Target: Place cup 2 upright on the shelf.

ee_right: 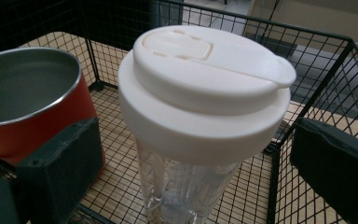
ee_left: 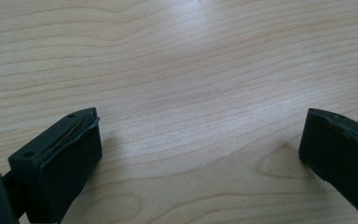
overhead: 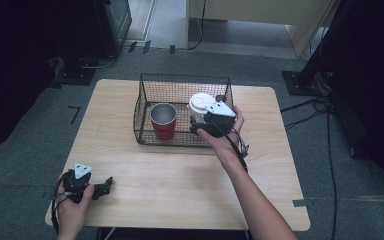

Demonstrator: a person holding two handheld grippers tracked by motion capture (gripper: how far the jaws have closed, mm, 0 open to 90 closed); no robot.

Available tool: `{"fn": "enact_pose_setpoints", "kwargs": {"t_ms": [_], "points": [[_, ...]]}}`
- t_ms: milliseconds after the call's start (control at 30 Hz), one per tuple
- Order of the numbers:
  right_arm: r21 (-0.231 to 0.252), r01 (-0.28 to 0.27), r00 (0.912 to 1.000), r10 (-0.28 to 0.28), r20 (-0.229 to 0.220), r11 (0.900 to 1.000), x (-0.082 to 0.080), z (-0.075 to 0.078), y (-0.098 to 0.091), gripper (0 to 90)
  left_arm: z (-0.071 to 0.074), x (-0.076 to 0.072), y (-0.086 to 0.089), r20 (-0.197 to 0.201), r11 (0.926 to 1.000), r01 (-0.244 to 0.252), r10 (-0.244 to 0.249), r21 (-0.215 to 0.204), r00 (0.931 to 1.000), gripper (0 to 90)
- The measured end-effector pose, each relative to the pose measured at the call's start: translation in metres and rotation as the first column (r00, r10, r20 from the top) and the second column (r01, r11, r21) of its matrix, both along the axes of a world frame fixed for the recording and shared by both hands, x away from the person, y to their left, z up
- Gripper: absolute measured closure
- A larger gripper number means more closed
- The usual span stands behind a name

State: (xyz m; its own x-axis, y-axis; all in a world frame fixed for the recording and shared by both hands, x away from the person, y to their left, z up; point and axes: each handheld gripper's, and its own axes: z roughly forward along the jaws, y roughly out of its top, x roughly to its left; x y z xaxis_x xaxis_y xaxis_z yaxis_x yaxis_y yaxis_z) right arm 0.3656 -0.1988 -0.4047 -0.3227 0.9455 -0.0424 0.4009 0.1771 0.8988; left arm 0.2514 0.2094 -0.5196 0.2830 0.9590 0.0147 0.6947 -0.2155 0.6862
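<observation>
At the middle of the frame, my right gripper (overhead: 200, 126) has its jaws spread around the clear cup (ee_right: 186, 186) in the wire basket (overhead: 145, 90), beside the red cup (overhead: 163, 121). My left gripper (overhead: 102, 187), lower left, is spread over the worktop (overhead: 180, 175).

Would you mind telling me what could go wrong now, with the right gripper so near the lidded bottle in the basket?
1. The right gripper has open jaws either side of the clear bottle; pulling away crookedly, a jaw might clip its wide white lid and tip it.
2. The red cup stands close beside the bottle, so a toppling bottle could knock it.
3. The gripper hovers at the basket rim and may snag the wire.
</observation>
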Motion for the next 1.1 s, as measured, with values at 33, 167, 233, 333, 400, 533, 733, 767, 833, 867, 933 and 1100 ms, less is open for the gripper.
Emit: {"fn": "enact_pose_setpoints", "kwargs": {"t_ms": [33,167,233,333,400,533,733,767,833,867,933,1100], "points": [[0.006,0.0,1.0,0.0,0.001,1.0,-0.002,0.002,-0.001,2.5,0.0,0.0,0.0,0.0,1.0,0.0,0.0,0.0,1.0,0.0],[0.011,-0.006,0.9998,0.006,0.017,0.9999,-0.01,0.006,-0.005,2.5,0.0,0.0,0.0,0.001,1.0,0.0,0.0,0.0,1.0,0.0],[0.011,-0.008,0.9998,0.008,0.019,0.9999,-0.014,0.006,-0.007,2.5,0.0,0.0,0.0,0.0,1.0,0.0,0.0,0.0,1.0,0.0],[0.02,-0.009,0.9998,0.009,0.017,0.9998,-0.021,0.006,-0.013,2.5,0.0,0.0,0.0,0.001,1.0,0.0,0.0,0.001,1.0,0.0],[0.023,-0.012,0.9997,0.011,0.023,0.9997,-0.026,0.006,-0.018,2.4,0.0,0.0,0.0,0.001,1.0,0.0,0.0,0.0,1.0,0.0],[0.033,-0.013,0.9996,0.012,0.025,0.9994,-0.036,0.005,-0.028,2.1,0.0,0.0,0.0,0.002,1.0,-0.001,0.001,0.0,1.0,0.0],[0.04,-0.012,0.9993,0.011,0.035,0.9991,-0.048,0.0,-0.047,2.1,0.0,0.0,0.0,0.001,1.0,0.0,0.0,0.001,1.0,0.0],[0.043,-0.01,0.9994,0.009,0.033,0.999,-0.05,-0.001,-0.051,2.1,0.0,0.0,0.0,0.001,1.0,0.0,0.0,0.001,1.0,0.0],[0.048,-0.009,0.9994,0.007,0.035,0.9988,-0.053,-0.003,-0.057,2.1,0.0,0.0,0.0,0.001,1.0,-0.001,0.001,0.0,1.0,0.0],[0.047,-0.007,0.9993,0.005,0.038,0.9989,-0.056,-0.004,-0.06,2.1,0.0,0.0,0.0,0.002,1.0,-0.001,0.001,-0.001,1.0,0.0],[0.049,-0.006,0.9991,0.004,0.043,0.9988,-0.059,-0.006,-0.065,2.1,0.0,0.0,0.0,0.002,1.0,-0.001,0.001,-0.001,1.0,0.0],[0.057,0.006,0.9992,-0.008,0.039,0.9983,-0.068,-0.01,-0.077,2.1,0.0,0.0,0.0,0.0,1.0,-0.001,0.001,-0.001,1.0,0.0]]}}
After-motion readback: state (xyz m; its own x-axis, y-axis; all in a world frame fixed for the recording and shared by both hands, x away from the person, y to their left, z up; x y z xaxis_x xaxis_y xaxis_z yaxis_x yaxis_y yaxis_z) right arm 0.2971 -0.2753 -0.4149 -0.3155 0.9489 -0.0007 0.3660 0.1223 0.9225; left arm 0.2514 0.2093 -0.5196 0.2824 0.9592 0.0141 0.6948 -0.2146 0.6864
